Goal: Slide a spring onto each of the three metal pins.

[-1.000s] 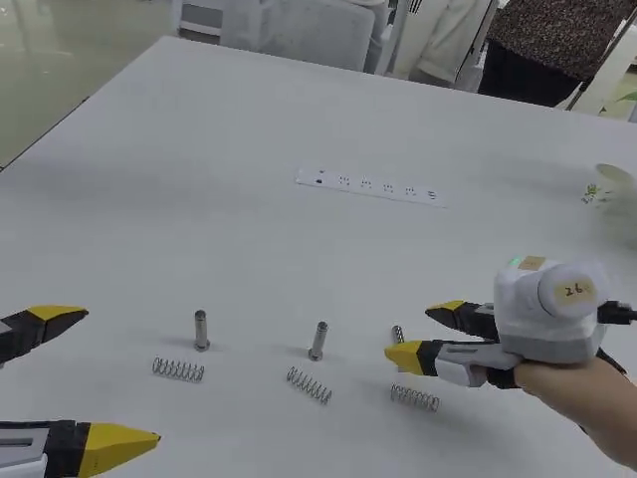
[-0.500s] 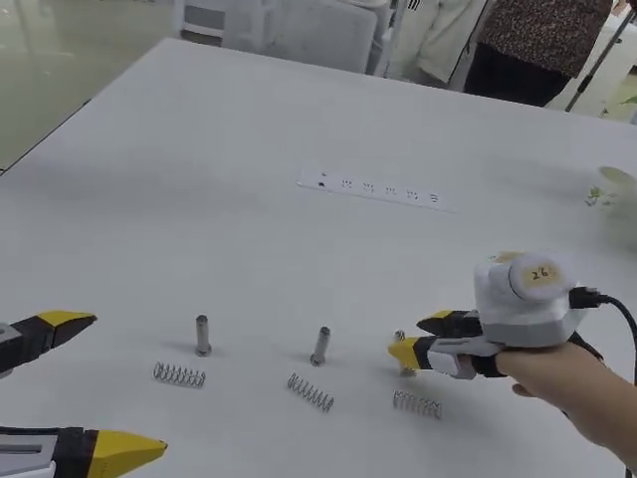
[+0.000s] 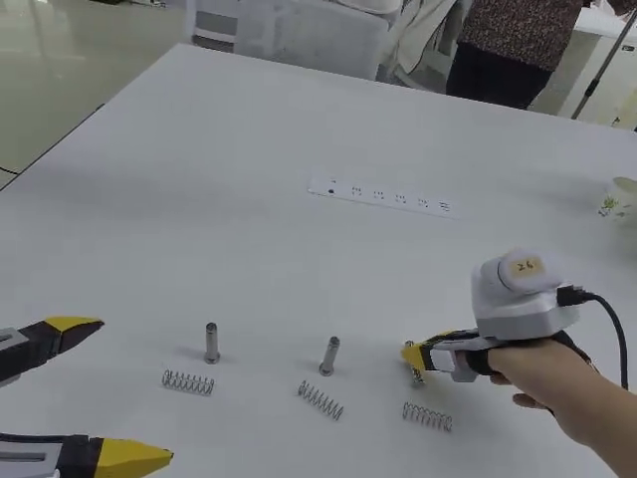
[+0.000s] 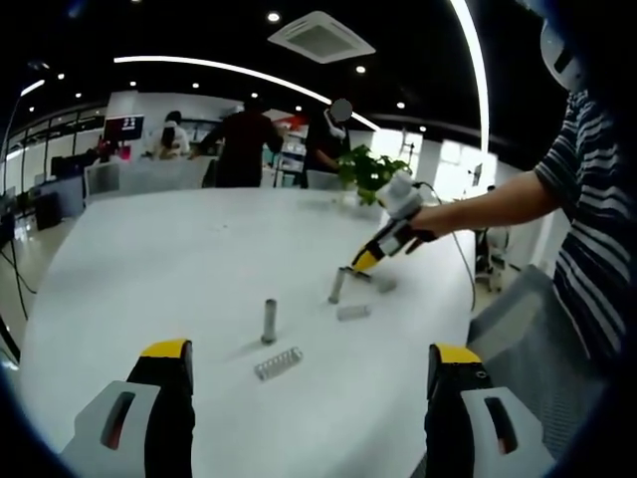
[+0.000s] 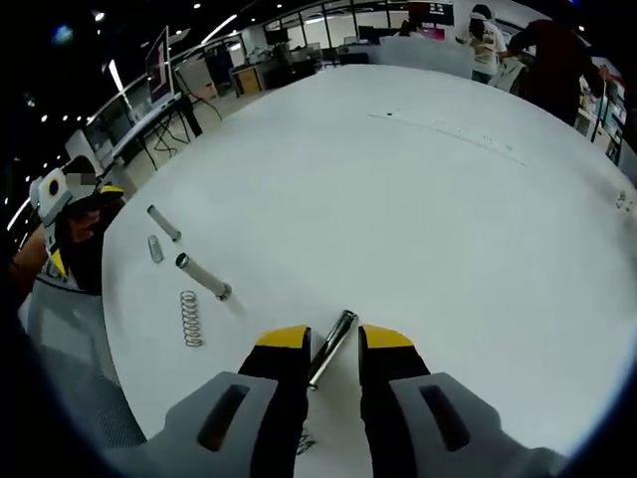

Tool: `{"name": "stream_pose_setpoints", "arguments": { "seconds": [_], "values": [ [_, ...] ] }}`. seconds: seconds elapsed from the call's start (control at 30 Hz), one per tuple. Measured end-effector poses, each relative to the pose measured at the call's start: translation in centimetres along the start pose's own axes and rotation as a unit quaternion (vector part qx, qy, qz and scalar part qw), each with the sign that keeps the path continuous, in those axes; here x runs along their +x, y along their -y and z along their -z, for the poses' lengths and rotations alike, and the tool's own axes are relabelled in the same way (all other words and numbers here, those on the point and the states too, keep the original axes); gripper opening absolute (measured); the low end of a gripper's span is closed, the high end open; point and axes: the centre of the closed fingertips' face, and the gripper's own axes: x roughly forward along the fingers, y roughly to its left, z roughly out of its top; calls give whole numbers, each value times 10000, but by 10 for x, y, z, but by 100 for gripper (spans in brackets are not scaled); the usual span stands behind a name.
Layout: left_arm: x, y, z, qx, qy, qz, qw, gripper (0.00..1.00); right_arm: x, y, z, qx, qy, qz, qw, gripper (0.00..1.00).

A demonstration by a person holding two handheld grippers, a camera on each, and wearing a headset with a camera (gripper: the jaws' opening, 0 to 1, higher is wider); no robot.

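Three metal pins stand in a row on the white table: left pin [image 3: 211, 342], middle pin [image 3: 329, 355], right pin [image 3: 415, 366]. A spring lies in front of each: left spring [image 3: 188, 382], middle spring [image 3: 320, 400], right spring [image 3: 427, 416]. My right gripper [image 3: 418, 355] is low at the right pin [image 5: 333, 347], which stands between its jaws. They are narrowed, with a thin gap still showing on each side. My left gripper [image 3: 105, 393] hovers wide open at the near left, short of the left pin [image 4: 269, 321] and its spring [image 4: 278, 363], holding nothing.
A white power strip [image 3: 378, 195] lies across the middle of the table, beyond the pins. A small cup [image 3: 622, 197] sits at the right edge. People and chairs are at the far end. A cable trails from the right gripper.
The right gripper's jaws have narrowed from wide apart to close around the right pin, and it has sunk lower. The left gripper has stayed open. The head camera has shifted a little.
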Motion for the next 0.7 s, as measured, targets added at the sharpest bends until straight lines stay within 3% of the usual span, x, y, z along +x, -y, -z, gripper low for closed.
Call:
{"name": "stream_pose_setpoints", "arguments": {
  "seconds": [0.43, 0.7],
  "values": [
    [0, 3, 0, -23, -10, 41, 10000, 95, 10, 6, 2, 241, -184, 168, 9994, 10],
    [-1, 5, 4, -73, -47, 78, 9999, 94, 11, 1, 1, 42, -160, 153, 9997, 5]
  ]
}}
